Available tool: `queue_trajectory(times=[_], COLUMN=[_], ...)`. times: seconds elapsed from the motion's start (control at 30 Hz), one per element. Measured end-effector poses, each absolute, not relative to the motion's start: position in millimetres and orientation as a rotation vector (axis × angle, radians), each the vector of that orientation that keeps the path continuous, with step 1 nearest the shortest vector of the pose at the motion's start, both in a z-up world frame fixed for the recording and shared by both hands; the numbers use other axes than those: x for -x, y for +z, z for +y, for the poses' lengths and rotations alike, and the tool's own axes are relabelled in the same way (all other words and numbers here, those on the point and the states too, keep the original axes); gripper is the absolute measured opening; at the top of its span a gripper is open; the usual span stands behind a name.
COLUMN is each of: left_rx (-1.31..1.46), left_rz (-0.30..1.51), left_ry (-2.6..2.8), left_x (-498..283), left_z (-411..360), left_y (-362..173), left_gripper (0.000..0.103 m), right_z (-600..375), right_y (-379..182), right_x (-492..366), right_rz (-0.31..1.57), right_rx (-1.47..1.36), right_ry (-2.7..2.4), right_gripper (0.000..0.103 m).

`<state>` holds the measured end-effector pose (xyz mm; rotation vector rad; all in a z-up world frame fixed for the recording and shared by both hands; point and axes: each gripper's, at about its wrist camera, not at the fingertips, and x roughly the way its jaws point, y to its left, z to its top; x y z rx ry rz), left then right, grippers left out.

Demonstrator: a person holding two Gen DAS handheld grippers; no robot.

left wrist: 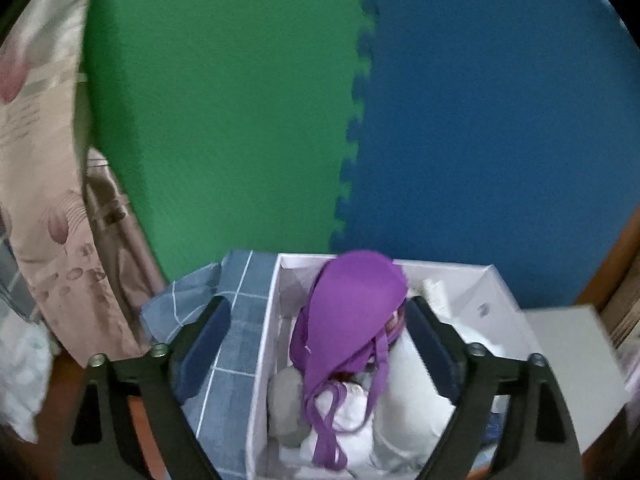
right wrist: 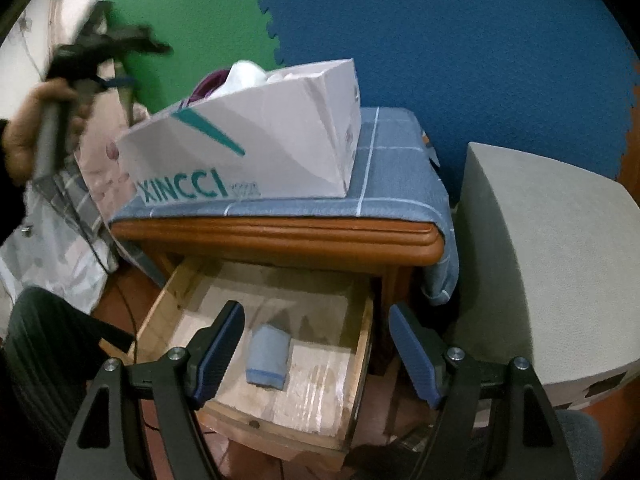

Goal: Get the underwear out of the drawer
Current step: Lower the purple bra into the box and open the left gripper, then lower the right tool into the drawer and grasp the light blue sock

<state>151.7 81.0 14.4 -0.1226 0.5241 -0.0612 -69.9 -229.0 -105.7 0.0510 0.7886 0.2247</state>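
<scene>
In the right wrist view the right gripper (right wrist: 316,344) hangs over the open wooden drawer (right wrist: 362,364), its blue-padded fingers (right wrist: 218,346) spread wide with nothing between them. On the drawer's pale floor, between the two fingers, lies a folded light-blue piece of underwear (right wrist: 269,360), touching neither pad. Beyond the drawer, at twelve o'clock, stands the brown wooden nightstand (right wrist: 280,236) with a blue checked cloth (right wrist: 384,184) over its top, and on that cloth sits a white cardboard box printed XINCCI (right wrist: 256,140), white and purple fabric showing above its rim. At three o'clock a grey padded block (right wrist: 536,260) stands beside the nightstand. At ten o'clock a hand (right wrist: 24,140) holds the left gripper, blurred, up beside the box.

In the left wrist view the left gripper (left wrist: 320,344) is above the same white box (left wrist: 484,300), fingers (left wrist: 206,344) wide apart and gripping nothing. A purple bra (left wrist: 352,308) lies in the box on top of white garments (left wrist: 404,384), between the fingers but clear of the pads. Farther back stand green foam matting (left wrist: 224,112) and blue foam matting (left wrist: 500,120)
</scene>
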Motion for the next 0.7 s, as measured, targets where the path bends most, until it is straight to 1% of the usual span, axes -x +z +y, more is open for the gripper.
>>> queue_trajectory(times=[0.07, 0.1, 0.2, 0.3, 0.5, 0.57, 0.7], left_rx=[0.169, 0.175, 0.153, 0.11, 0.099, 0.108, 0.158], left_rz=[0.446, 0.417, 0.365, 0.338, 0.339, 0.33, 0.364], left_ry=[-0.08, -0.081, -0.063, -0.003, 0.077, 0.079, 0.071], left_x=[-117, -104, -69, -38, -16, -12, -19], left_z=[102, 110, 135, 163, 199, 205, 213], left_y=[19, 20, 11, -15, -65, -78, -96], left_gripper=[0.101, 0.102, 0.102, 0.102, 0.102, 0.102, 0.102], right_z=[-221, -218, -206, -198, -161, -141, -101], right_y=[-110, -112, -122, -138, -190, -208, -235], right_x=[67, 66, 59, 47, 21, 14, 6], right_rz=[0.817, 0.832, 0.903, 0.993, 1.21, 1.271, 1.327], right_rx=[-0.017, -0.004, 0.025, -0.018, -0.031, 0.032, 0.231], right_ry=[0.235, 0.242, 0.272, 0.308, 0.334, 0.346, 0.366], right_gripper=[0.077, 0.077, 0.077, 0.077, 0.077, 0.077, 0.077])
